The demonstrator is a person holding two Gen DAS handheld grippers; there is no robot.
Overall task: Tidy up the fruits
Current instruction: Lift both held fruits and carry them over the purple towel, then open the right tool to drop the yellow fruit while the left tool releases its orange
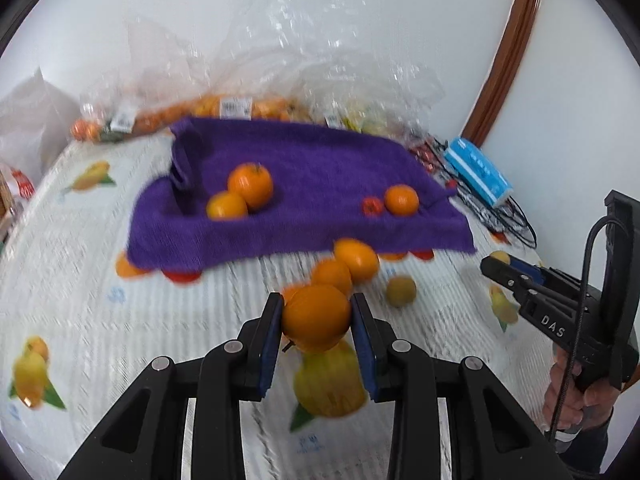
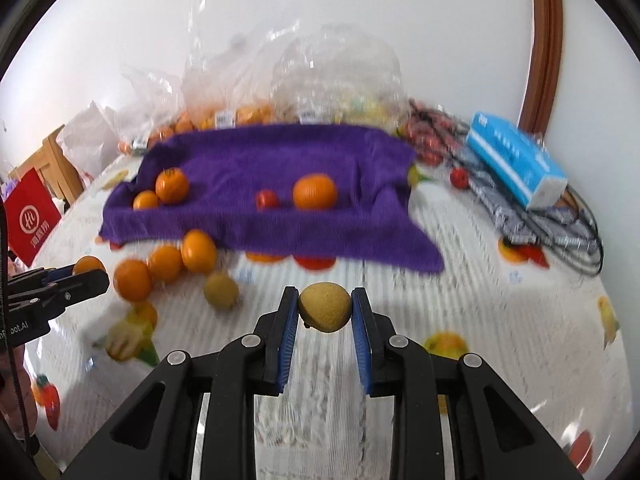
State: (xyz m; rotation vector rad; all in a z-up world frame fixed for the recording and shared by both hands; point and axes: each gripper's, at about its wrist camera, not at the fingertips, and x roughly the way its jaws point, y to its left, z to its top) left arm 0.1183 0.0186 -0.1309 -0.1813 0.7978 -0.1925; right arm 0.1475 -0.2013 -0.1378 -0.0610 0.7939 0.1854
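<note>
Item: orange [image 1: 316,318], clamped in left gripper [image 1: 317,316], lower centre. Item: tan fruit [image 2: 325,307], clamped in right gripper [image 2: 325,309]. Purple towel [image 2: 256,184] is seen beyond both, upper centre, straight ahead of the jaws.

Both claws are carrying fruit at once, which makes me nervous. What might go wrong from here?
1. The left claw pinches its orange only at the sides; being round, it may slip out and roll.
2. The right claw holds the yellow fruit right at its tips, a shallow grip.
3. Loose oranges lie before the towel; a dropped fruit may scatter them.
</note>
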